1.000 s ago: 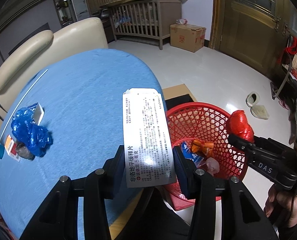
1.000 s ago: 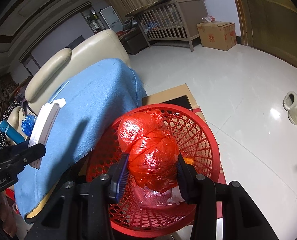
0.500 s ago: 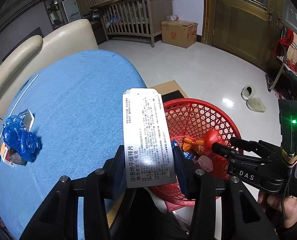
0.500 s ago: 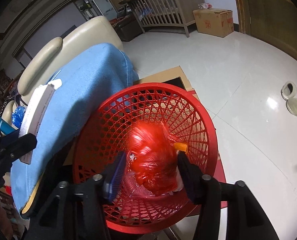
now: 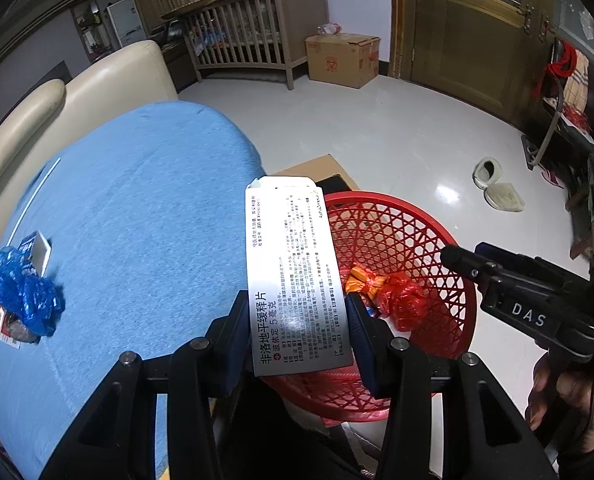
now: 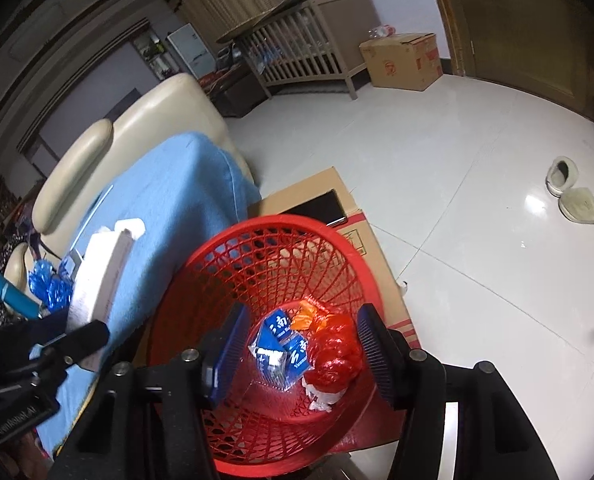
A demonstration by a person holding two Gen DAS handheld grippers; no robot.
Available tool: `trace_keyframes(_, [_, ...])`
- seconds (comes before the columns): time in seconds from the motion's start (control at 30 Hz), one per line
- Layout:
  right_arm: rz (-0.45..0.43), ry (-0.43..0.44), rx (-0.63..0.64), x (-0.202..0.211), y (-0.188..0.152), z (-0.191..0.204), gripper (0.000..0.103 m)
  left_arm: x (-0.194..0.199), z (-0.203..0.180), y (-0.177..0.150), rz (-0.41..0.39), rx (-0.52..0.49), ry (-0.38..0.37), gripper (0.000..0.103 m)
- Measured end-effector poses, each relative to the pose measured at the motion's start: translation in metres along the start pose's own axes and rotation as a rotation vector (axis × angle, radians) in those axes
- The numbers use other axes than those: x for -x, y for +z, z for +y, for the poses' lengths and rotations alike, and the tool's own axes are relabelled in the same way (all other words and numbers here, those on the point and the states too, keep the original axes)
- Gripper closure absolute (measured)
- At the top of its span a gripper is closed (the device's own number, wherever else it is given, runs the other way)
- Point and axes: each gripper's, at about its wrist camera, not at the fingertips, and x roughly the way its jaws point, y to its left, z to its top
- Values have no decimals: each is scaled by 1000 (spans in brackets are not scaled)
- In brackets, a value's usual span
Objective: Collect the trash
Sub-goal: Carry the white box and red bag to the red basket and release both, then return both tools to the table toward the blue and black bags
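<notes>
Red plastic bag (image 6: 333,354) lying at the bottom of the red mesh basket (image 6: 257,240), beside blue cartons (image 6: 277,344). Right tongs (image 6: 301,348) spread wide just above it. Left tongs (image 5: 295,340) pinching a white medicine box (image 5: 293,268) at the table (image 5: 137,200) edge by the basket.

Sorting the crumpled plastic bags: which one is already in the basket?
The red bag, lying inside the red basket; the blue bag sits on the blue tablecloth.
</notes>
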Motion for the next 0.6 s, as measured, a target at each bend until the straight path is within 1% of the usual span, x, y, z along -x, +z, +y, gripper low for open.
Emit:
trace_keyframes(0.17, [-20,-5,-13,7,3,-5,43,-10,-13,6,8,-29,-20,55])
trace_keyframes(0.27, [-27,-9,-22,9,6,-9,43,-17,-16,8,25,-32,-69,52])
trace_keyframes(0.3, [-28,-11,-23,9,7,-11,43,-19,-17,10,33,-32,-70,40])
trace_keyframes(0.37, [-29,-15,-26,10,7,-11,43,-22,-19,11,36,-38,-63,28])
trace_keyframes(0.47, [-28,-17,-19,10,8,-9,43,-20,-16,9,32,-40,-59,28])
trace_keyframes(0.6, [-27,-15,-3,9,8,-2,43,-14,-1,6,17,1,-55,28])
